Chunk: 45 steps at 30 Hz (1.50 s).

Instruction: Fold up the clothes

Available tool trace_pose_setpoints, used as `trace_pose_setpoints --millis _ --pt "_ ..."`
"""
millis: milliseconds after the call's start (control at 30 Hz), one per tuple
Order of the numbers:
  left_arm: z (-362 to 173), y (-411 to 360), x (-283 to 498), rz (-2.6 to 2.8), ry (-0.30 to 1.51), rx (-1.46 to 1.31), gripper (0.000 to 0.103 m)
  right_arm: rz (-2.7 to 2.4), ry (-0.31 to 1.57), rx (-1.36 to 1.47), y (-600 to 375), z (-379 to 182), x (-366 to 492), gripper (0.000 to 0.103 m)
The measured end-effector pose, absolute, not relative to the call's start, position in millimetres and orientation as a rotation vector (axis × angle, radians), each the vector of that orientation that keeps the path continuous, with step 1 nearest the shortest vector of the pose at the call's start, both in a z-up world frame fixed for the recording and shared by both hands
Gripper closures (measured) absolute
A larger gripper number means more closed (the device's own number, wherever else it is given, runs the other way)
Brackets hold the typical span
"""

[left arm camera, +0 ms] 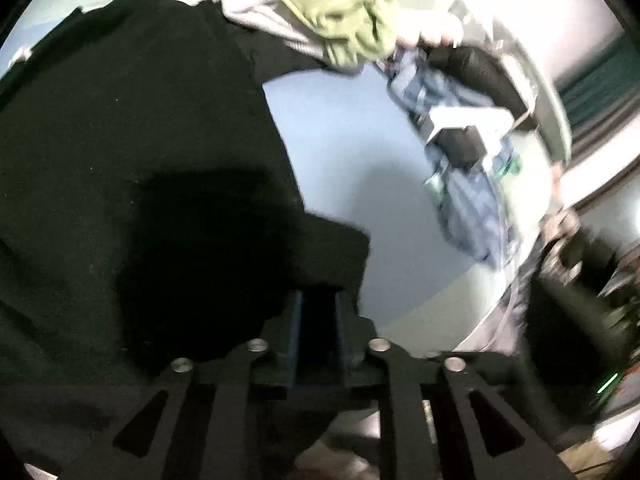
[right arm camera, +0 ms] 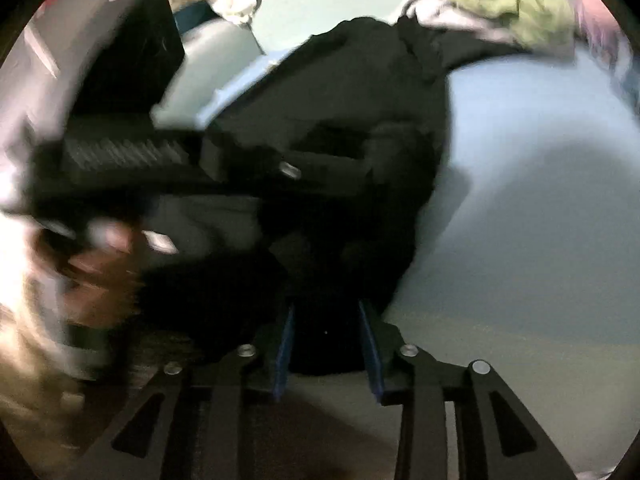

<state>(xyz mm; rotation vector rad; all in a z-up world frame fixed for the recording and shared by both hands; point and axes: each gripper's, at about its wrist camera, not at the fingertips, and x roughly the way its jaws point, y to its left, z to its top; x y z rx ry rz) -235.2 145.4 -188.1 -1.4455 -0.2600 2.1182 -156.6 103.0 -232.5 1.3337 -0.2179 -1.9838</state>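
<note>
Pale blue tabletop (left arm camera: 340,152), seen from both wrist views, with a greenish band along its near edge.

Item 1: black garment (left arm camera: 132,128). It is spread over the left and middle of the tabletop in the left wrist view; in the right wrist view it is bunched in a dark mound at the centre. Its lower hem lies directly over the tips of both tools.

Item 2: heap of other clothes at the far end of the tabletop, comprising an olive-green piece (left arm camera: 344,16) laid on top of a grey piece (left arm camera: 248,4). The grey piece touches the far edge of the black garment.

Item 3: blue patterned cloth (left arm camera: 464,200), lying to the right, apart from the black garment (much blurred).

Item 4: left gripper (left arm camera: 318,308). Its fingers are set close together with a narrow gap; black fabric is seen in and above that gap, but whether it is pinched cannot be told.

Item 5: right gripper (right arm camera: 326,316). Its fingers are spread moderately, black fabric lying between them without being visibly pressed.

Item 6: a hand (right arm camera: 100,264), blurred, recorded at the left of the right wrist view, beneath the body of the other tool.
</note>
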Motion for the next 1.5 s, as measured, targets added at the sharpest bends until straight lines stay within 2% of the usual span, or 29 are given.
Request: trace_pose_setpoints --millis 67,133,200,400,433,500,600,667,767,933,1033,1067,1133,1167,1200,1233,1267,1333,1433,1500 --pt "-200 150 -231 2.114 -0.188 -1.518 0.082 -1.993 -0.321 1.333 124 -228 -164 0.05" --pt "-207 149 -223 2.12 -0.16 -1.537 0.082 -2.022 -0.424 1.331 145 -225 -173 0.05" --pt "-210 148 -220 2.135 -0.167 -1.534 0.082 -2.059 -0.531 1.331 167 -223 -184 0.04" --pt "-210 161 -212 2.193 -0.106 -1.51 0.082 -2.086 -0.49 1.311 142 -217 -212 0.039" --pt "-209 163 -210 2.205 -0.085 -1.503 0.082 -2.078 -0.494 1.325 130 -222 -216 0.041" --pt "-207 166 -207 2.225 -0.048 -1.49 0.082 -2.11 -0.479 1.381 105 -234 -230 0.086" --pt "-208 161 -200 2.262 -0.069 -1.489 0.083 -2.165 -0.502 1.422 101 -240 -237 0.093" --pt "-208 155 -196 2.287 -0.126 -1.498 0.084 -2.124 -0.571 1.403 100 -242 -246 0.094" --pt "-209 152 -190 2.292 -0.165 -1.518 0.087 -2.128 -0.573 1.385 103 -244 -247 0.095" --pt "-226 151 -176 2.203 -0.175 -1.59 0.088 -2.241 -0.637 1.342 128 -231 -242 0.097" --pt "-226 146 -166 2.206 -0.154 -1.568 0.088 -2.301 -0.634 1.417 141 -239 -242 0.097" --pt "-225 140 -167 2.193 -0.2 -1.577 0.088 -2.305 -0.625 1.441 145 -243 -237 0.095" --pt "-221 126 -169 2.166 -0.297 -1.589 0.088 -2.352 -0.61 1.422 154 -241 -222 0.084" --pt "-218 117 -169 2.153 -0.356 -1.577 0.087 -2.378 -0.603 1.408 159 -239 -213 0.072" --pt "-212 105 -169 2.147 -0.421 -1.552 0.086 -2.378 -0.614 1.396 165 -237 -206 0.063" --pt "-203 90 -168 2.154 -0.493 -1.511 0.076 -2.351 -0.654 1.375 171 -234 -196 0.06" --pt "-195 76 -167 2.174 -0.549 -1.475 0.053 -2.33 -0.677 1.352 174 -232 -187 0.059" --pt "-176 44 -164 2.239 -0.67 -1.386 0.03 -2.312 -0.666 1.319 175 -226 -172 0.057" --pt "-153 -2 -160 2.341 -0.826 -1.272 0.03 -2.318 -0.545 1.298 168 -218 -155 0.056" --pt "-143 -34 -165 2.424 -0.884 -1.246 0.03 -2.321 -0.425 1.428 156 -233 -155 0.058"
